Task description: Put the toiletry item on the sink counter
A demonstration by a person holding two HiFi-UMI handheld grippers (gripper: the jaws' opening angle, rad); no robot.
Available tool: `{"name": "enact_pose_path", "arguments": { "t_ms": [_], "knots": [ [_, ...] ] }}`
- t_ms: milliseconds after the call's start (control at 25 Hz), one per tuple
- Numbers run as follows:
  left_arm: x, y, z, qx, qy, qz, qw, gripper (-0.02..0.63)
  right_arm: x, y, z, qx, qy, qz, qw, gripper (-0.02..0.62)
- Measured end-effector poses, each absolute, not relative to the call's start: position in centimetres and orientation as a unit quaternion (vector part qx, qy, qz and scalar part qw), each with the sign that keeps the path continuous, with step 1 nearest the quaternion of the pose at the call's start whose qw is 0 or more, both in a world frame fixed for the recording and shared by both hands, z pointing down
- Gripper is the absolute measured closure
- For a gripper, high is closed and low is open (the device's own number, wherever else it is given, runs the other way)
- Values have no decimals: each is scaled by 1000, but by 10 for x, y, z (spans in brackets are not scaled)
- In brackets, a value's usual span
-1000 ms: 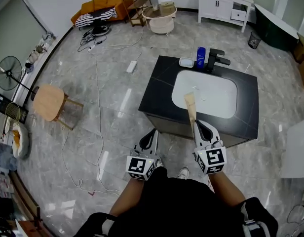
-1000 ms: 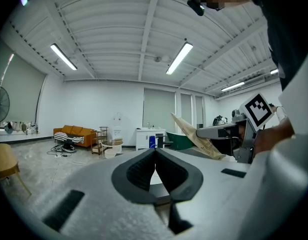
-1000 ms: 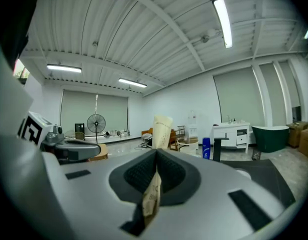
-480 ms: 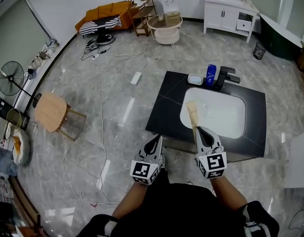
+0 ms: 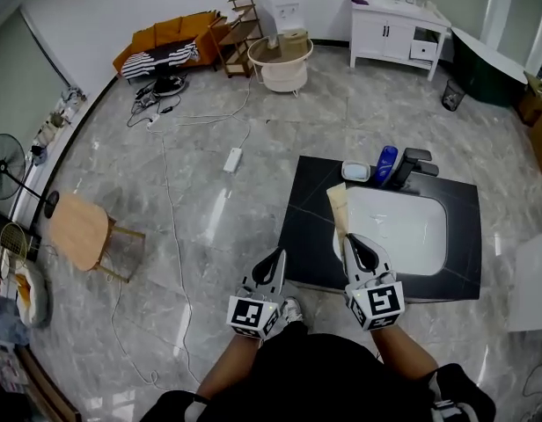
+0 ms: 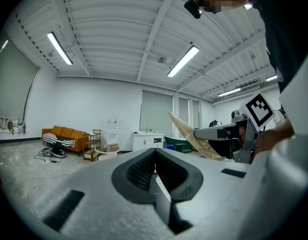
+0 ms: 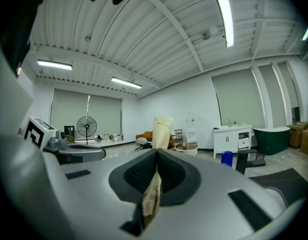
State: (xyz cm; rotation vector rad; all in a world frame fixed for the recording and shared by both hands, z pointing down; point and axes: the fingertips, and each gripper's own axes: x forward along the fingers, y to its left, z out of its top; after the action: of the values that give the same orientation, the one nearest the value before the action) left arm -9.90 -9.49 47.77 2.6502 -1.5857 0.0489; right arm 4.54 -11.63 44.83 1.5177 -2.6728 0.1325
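Note:
A beige toiletry tube (image 5: 340,211) sticks up and forward from my right gripper (image 5: 352,243), which is shut on its lower end. In the right gripper view the tube (image 7: 162,130) rises from between the closed jaws of the right gripper (image 7: 156,156). The tube hangs over the front left part of the black sink counter (image 5: 311,218), beside its white basin (image 5: 403,231). My left gripper (image 5: 275,258) is held beside it, left of the counter's front edge, shut and empty (image 6: 155,159). From the left gripper view the tube (image 6: 190,134) shows at the right.
At the counter's back stand a blue bottle (image 5: 385,165), a soap dish (image 5: 356,172) and a black faucet (image 5: 416,165). A wooden stool (image 5: 82,229), a power strip (image 5: 233,159) and cables lie on the floor to the left. A white cabinet (image 5: 394,16) stands far back.
The counter has come lower in the head view and nearer to me. The right gripper still holds the tube, which is now over the counter's left part rather than the basin.

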Motion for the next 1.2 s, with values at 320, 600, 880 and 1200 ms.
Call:
{"name": "enact_pose_path", "arguments": {
  "t_ms": [320,600,880,1200],
  "knots": [
    [-136,-149,486,877,-479,20,31,598,15,-167,462,535,-842,48,51,588],
    [-159,-173,489,882,-470,23,33,598,10,-187,466,561,-825,51,48,588],
    [-151,-188,495,883,-467,25,32,598,14,-204,491,556,-825,70,71,588],
    [-147,-199,507,880,-471,29,52,598,18,-230,524,568,-813,101,80,588]
  ]
}}
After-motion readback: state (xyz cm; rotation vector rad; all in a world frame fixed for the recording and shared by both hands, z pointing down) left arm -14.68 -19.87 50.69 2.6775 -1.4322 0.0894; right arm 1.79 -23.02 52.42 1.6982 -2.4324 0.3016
